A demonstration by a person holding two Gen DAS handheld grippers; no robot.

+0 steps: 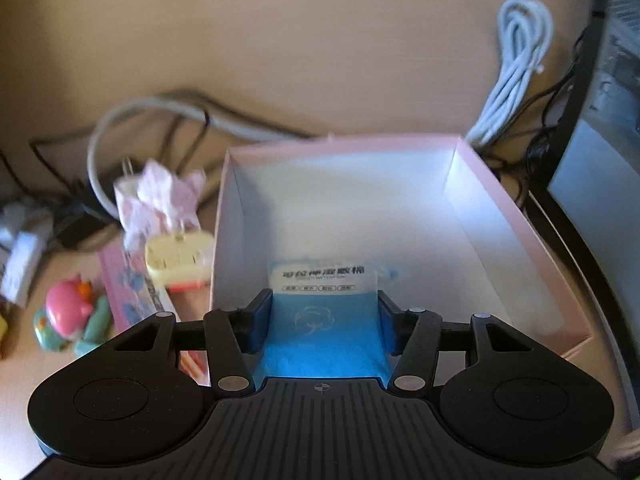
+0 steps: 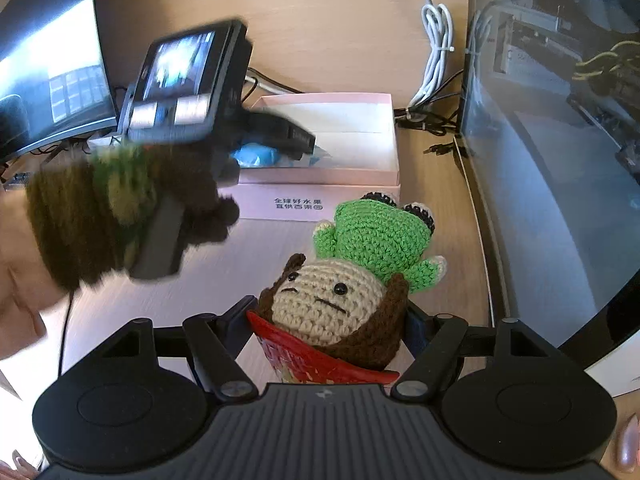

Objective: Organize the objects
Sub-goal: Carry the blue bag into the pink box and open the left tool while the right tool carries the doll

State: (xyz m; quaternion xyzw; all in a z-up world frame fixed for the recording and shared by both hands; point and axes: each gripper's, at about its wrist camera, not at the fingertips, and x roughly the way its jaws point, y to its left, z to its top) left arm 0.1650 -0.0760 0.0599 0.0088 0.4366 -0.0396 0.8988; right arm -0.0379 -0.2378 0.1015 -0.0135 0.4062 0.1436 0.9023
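While a blue-and-white packet (image 1: 324,320) is clamped over the pink box (image 1: 520,216) by the left gripper (image 1: 325,320), a crocheted doll (image 2: 336,304) is apparently gripped by the right gripper (image 2: 328,320).

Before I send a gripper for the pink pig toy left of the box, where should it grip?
Take the pink pig toy across its rounded pink body, coming from above: it stands clear above the green pieces around its base, and the pink packet crowds its right side. The view is blurred, so finer detail is unclear.
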